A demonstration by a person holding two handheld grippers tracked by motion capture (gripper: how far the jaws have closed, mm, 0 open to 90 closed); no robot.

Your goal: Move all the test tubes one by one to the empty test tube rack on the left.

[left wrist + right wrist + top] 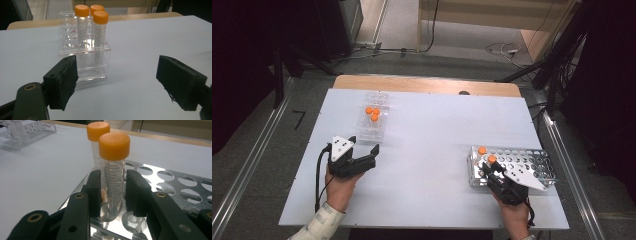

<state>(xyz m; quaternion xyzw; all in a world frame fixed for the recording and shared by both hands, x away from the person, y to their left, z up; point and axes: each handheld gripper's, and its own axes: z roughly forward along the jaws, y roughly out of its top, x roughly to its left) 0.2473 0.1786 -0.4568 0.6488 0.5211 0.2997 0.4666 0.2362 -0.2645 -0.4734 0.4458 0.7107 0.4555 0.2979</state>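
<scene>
Behind right fingers, tube base hidden

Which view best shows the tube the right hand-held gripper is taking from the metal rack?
The right gripper view: the tube stands close up between that hand-held gripper's pads, graduations readable. The high view shows just its orange cap above the metal rack.

Laboratory recording bench: white table, capped tubes in clear rack, metal rack, floor cables.
</scene>
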